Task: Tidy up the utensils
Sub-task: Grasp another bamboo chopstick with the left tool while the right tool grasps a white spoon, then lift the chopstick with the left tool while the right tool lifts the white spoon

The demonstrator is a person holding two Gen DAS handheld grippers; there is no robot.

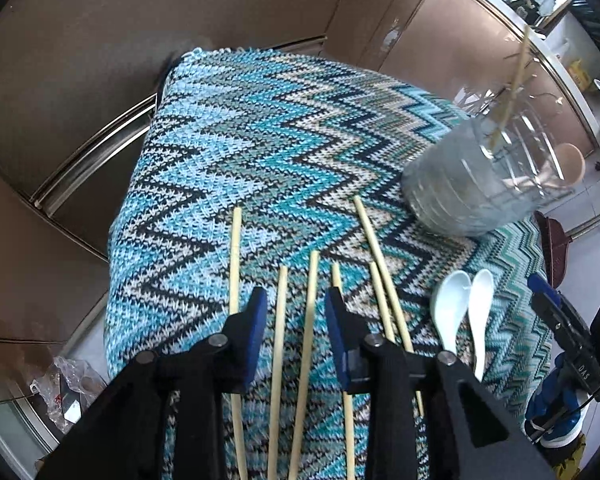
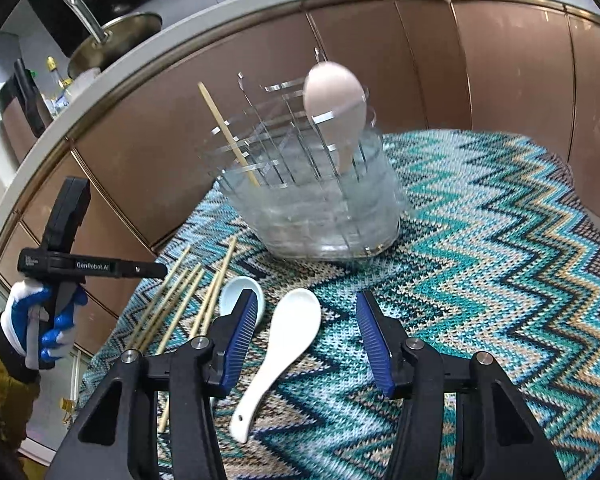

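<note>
Several bamboo chopsticks (image 1: 312, 312) lie side by side on a zigzag-knit cloth (image 1: 236, 152). My left gripper (image 1: 296, 304) is open above them, with two chopsticks between its fingers. Two white ceramic spoons (image 1: 464, 300) lie to their right. My right gripper (image 2: 306, 312) is open over one white spoon (image 2: 284, 344); the other spoon (image 2: 236, 292) lies partly behind its left finger. A clear holder (image 2: 320, 208) with divider slats stands beyond, holding one chopstick (image 2: 228, 132) and a pink spoon (image 2: 336, 108). The holder (image 1: 480, 176) also shows in the left wrist view.
Brown cabinet fronts (image 2: 380, 60) surround the cloth-covered table. The left gripper's body and a gloved hand (image 2: 40, 320) show at the left of the right wrist view. A pot (image 2: 112, 40) sits on the counter behind. A plastic bag (image 1: 68, 392) lies on the floor.
</note>
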